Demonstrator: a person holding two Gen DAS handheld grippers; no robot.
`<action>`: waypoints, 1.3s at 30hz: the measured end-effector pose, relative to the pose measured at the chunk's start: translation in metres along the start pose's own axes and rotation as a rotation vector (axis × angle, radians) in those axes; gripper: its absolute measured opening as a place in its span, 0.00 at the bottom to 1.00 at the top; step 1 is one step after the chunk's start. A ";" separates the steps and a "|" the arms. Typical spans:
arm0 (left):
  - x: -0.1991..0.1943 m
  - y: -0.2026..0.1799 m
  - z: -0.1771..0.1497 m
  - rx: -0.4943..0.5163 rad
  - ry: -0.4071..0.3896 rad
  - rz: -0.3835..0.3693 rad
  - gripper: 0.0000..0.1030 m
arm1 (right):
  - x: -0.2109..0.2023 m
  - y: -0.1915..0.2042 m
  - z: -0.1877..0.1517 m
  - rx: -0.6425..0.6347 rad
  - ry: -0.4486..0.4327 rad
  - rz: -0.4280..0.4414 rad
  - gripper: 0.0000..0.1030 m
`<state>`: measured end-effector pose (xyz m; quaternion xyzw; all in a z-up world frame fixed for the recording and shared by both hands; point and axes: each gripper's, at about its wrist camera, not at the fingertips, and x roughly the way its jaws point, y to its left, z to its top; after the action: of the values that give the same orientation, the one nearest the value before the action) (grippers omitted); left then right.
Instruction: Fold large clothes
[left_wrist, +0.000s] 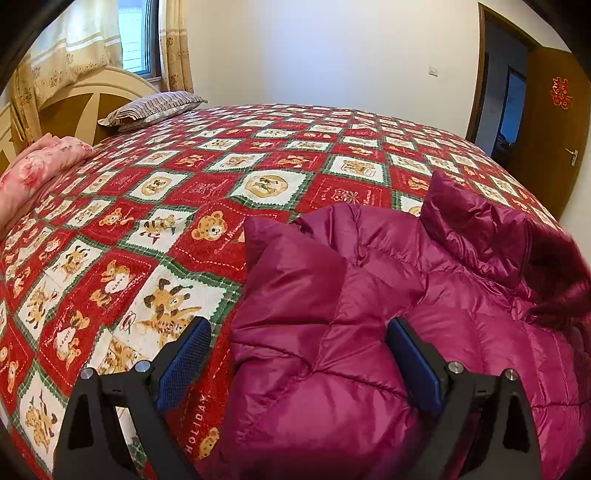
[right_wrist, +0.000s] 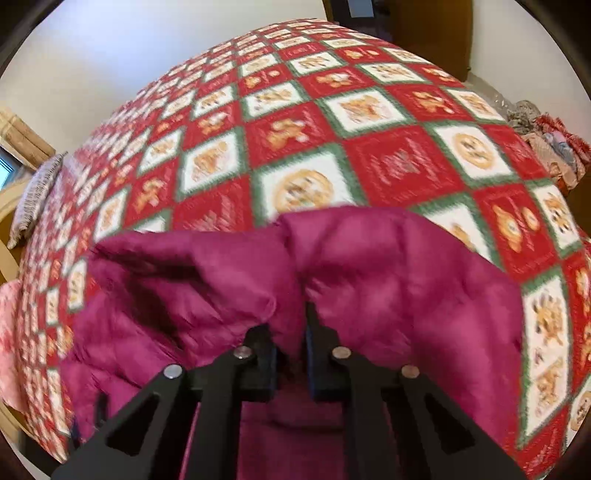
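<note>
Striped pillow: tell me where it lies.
In the left wrist view the striped pillow lies at the bed's far left corner, against the headboard, beyond the pink bedding.

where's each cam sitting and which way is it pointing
Left wrist view: rides the left gripper, aimed forward and down across the patterned bedspread toward the headboard, window and pillows; its open jaws straddle an edge of the magenta puffer jacket.
Right wrist view: rides the right gripper, angled steeply down over the bed toward a far wall; its jaws are nearly shut, pinching a fold of the puffer jacket; the picture is blurred.
Shared: the jacket, the bedspread and the striped pillow.
</note>
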<state>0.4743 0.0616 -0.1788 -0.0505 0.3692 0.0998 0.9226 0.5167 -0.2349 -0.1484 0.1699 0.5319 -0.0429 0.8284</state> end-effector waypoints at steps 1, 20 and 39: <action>0.000 0.001 0.000 -0.001 0.001 0.000 0.94 | 0.004 -0.006 -0.004 0.011 0.006 -0.005 0.14; -0.043 -0.021 0.030 0.056 -0.096 -0.132 0.94 | 0.008 -0.029 -0.055 -0.043 -0.341 0.093 0.15; 0.014 -0.078 0.039 0.116 0.182 -0.067 0.13 | 0.006 -0.038 -0.063 -0.006 -0.344 0.152 0.16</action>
<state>0.5277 -0.0057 -0.1585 -0.0182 0.4545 0.0423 0.8895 0.4552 -0.2496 -0.1865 0.1973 0.3683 -0.0070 0.9085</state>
